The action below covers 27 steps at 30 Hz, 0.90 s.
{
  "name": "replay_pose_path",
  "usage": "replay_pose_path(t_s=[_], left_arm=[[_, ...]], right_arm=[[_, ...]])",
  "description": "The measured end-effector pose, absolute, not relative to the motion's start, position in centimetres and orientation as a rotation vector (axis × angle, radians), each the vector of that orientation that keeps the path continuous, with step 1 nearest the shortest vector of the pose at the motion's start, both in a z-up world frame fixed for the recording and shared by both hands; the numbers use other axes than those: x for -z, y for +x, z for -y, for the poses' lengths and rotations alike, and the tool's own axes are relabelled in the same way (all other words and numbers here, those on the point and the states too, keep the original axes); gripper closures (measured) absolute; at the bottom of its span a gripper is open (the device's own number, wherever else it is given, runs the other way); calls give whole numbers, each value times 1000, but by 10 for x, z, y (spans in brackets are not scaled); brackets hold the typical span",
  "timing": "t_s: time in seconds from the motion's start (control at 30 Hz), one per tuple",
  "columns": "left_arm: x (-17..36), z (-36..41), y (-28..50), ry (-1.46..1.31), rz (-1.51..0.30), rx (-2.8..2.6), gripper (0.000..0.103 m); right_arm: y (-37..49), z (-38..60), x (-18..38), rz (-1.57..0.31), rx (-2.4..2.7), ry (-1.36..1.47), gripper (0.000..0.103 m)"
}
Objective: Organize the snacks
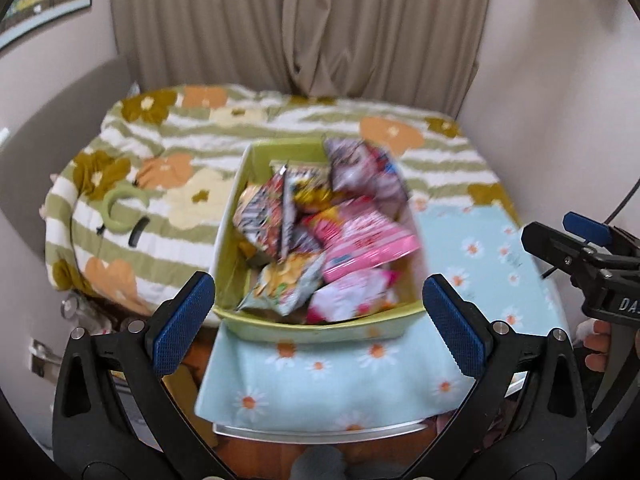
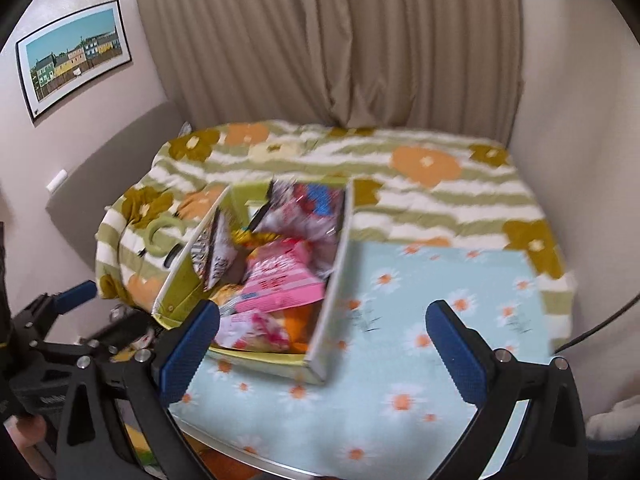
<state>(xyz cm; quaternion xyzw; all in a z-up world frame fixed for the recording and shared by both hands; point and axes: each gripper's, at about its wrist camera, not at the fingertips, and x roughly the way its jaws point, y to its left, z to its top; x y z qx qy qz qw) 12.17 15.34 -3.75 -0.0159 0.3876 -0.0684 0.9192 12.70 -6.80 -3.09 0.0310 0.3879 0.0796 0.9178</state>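
Room: pale walls, one beige pleated curtain across the back, one framed picture of coloured houses on the left wall.

Bed: one, covered by one green-and-white striped blanket with orange, brown and cream flowers. One green ring-shaped item lying on the blanket, left of the box.

Work surface: one tray-like board with a pale metal edge, covered by one light-blue daisy-print cloth, set against the near side of the bed.

Task item: one yellow-green open box standing on the cloth, at its left part. Contents: a loose pile of snack packets, count uncertain through blur, at least six told apart. Identified: one flat pink packet on top at centre, one silver-and-pink bag upright at the far end, one chip bag at the near left, one red-and-silver packet at the left wall.

Grippers: two, each with two blue-padded fingers.
- Left gripper: fingers spread wide, released, nothing between the pads. Box directly ahead, its near wall seen between the fingertips, not touched.
- Right gripper: fingers spread fully, released, empty. Box ahead and to the left, its near right corner seen between the fingertips; bare cloth ahead of the right finger.

Each gripper visible at the edge of the other's view.
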Motion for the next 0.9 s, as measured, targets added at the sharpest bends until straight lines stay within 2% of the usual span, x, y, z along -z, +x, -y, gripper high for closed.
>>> replay_pose_path(t_s=[0.3, 0.53, 0.9], left_arm=[[-8, -119, 56, -21, -640, 132, 0], [-11, -97, 19, -1, -598, 142, 0], [-9, -90, 1, -2, -593, 140, 0]], right_arm=[[56, 117, -1, -695, -27, 20, 0], [25, 131, 1, -670, 29, 22, 0], [5, 134, 3, -648, 38, 22, 0]])
